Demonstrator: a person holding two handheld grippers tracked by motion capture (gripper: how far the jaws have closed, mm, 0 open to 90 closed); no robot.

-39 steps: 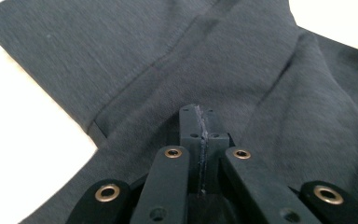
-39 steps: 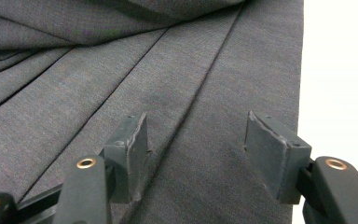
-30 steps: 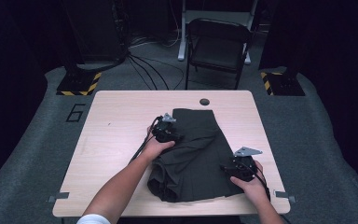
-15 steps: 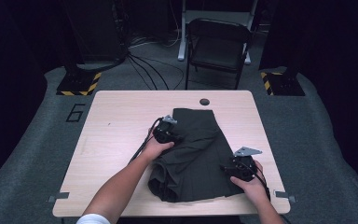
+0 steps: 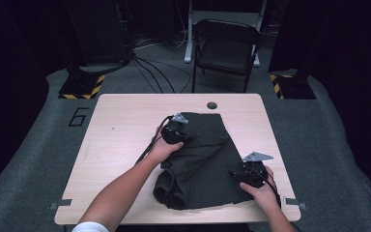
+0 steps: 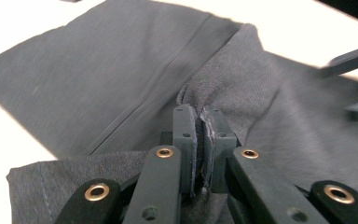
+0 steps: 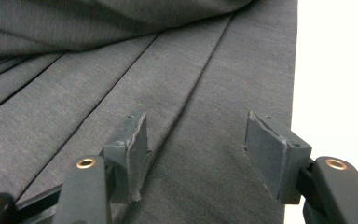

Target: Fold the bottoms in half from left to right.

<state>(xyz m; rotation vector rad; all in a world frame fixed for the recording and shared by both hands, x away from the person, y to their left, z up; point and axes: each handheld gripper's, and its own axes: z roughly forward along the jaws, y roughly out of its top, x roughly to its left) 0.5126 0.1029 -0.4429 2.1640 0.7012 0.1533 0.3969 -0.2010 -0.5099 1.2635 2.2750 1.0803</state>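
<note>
Since a second ago our left gripper [image 6: 199, 140] has closed its jaws on a fold of the dark grey garment [image 5: 203, 159] and begun lifting it. We judge the folding step underway: next, carry that pinched fold across. The garment lies over the tabletop's [image 5: 125, 121] right half, reaching its near edge; our right gripper [image 7: 193, 154] rests on it near the near right corner, jaws apart.

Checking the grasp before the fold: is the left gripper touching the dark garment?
Touching. The left gripper view shows the left gripper with its jaws closed on a pinched ridge of the dark garment.
</note>
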